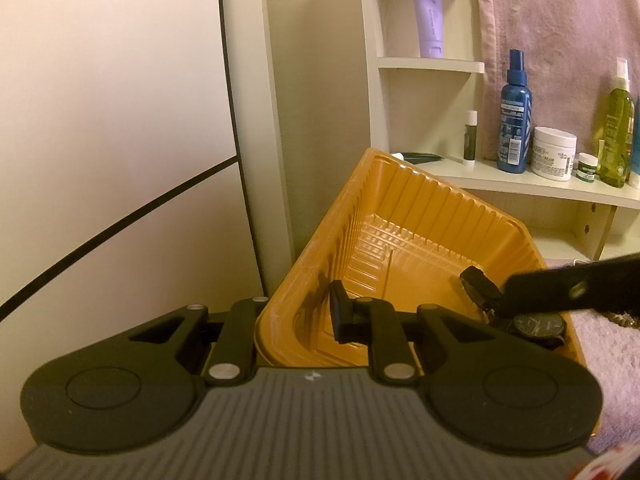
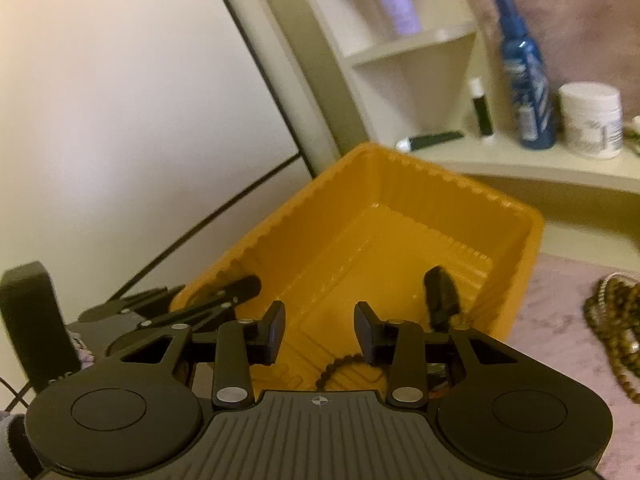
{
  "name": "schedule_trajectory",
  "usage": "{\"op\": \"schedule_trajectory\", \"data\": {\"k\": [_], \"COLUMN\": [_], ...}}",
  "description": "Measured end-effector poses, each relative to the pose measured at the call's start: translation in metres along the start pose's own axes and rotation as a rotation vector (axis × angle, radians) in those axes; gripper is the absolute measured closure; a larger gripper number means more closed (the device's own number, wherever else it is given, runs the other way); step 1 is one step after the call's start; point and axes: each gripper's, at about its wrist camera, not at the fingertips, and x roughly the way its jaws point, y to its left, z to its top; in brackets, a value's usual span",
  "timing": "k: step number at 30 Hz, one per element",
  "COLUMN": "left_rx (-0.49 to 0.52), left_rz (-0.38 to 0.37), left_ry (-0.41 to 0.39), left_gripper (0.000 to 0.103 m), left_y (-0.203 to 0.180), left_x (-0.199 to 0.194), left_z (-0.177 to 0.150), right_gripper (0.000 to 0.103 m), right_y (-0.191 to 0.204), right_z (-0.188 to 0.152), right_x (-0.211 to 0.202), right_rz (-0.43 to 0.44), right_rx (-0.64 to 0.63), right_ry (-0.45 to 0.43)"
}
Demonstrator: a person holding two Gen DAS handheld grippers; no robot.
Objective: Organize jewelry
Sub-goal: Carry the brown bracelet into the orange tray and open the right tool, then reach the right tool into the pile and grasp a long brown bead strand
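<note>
While the orange tray (image 1: pixel 420 216) is sitting tilted with one corner toward the pale wall panel (image 1: pixel 112 100), its long axis is running from the near-left corner back toward the shelf unit (image 1: pixel 432 66). Its thin glossy plastic is ribbed along the walls and stepped across the floor. Lying at the tray's near-right corner, a black wristwatch (image 1: pixel 538 326) is showing its round dark dial upward, and its matte strap (image 2: pixel 440 300) is standing up against the ribbed wall. Beside the watch on the tray's near floor, a string of small dark round beads (image 2: pixel 340 364) is curving in an arc; only part of it is showing.

At the tray's near-left wall, the left gripper (image 1: pixel 296 314) is straddling the rim, one finger inside the tray and the other hidden outside it, so whether it is pinching the wall I cannot tell. Over the tray's near edge, the right gripper (image 2: pixel 320 330) is hovering with jaws moderately apart, holding nothing.

Right of the tray, a heap of brownish bead strands (image 2: pixel 616 328) is lying on a fuzzy pink towel (image 2: pixel 560 320). Behind the tray, the shelf is carrying a blue spray bottle (image 1: pixel 514 116), a white jar (image 1: pixel 554 152) and a lilac tube (image 1: pixel 428 16).
</note>
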Motion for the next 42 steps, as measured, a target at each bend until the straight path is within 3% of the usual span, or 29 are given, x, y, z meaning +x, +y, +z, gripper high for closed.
{"op": "schedule_trajectory", "data": {"k": [6,7,14,19,27,35,37,38,42], "left_rx": [-0.001,-0.002,0.001,0.004,0.004,0.003,0.003,0.002,0.001], "left_rz": [0.001,0.001,0.004,0.006,0.007,0.007,0.007,0.006,0.005], "left_ry": [0.000,0.000,0.003,0.003,0.003,0.004,0.004,0.004,0.004], "left_gripper": [0.086,0.086,0.086,0.086,0.085,0.086,0.086,0.086,0.086], "left_y": [0.000,0.001,0.000,0.000,0.000,0.000,0.000,0.000,-0.001], "left_x": [-0.001,0.000,0.000,0.000,0.000,0.000,0.000,0.000,0.000], "left_z": [-0.001,-0.001,-0.001,-0.001,-0.001,-0.001,0.000,0.000,-0.001], "right_gripper": [0.065,0.065,0.065,0.065,0.078,0.082,0.086,0.094,0.096], "right_y": [-0.024,-0.040,-0.103,-0.134,-0.161,-0.177,-0.179,-0.178,-0.169], "right_z": [-0.010,-0.017,-0.036,-0.036,-0.031,-0.027,-0.029,-0.029,-0.025], "right_x": [-0.039,-0.055,-0.104,-0.116,-0.096,-0.072,-0.067,-0.067,-0.070], "right_rz": [-0.105,-0.181,-0.380,-0.458,-0.500,-0.520,-0.513,-0.503,-0.498], "right_rx": [0.028,0.051,0.146,0.154,0.104,0.081,0.067,0.064,0.037], "right_ry": [-0.037,-0.032,-0.025,-0.012,0.044,0.083,0.078,0.076,0.063]}}
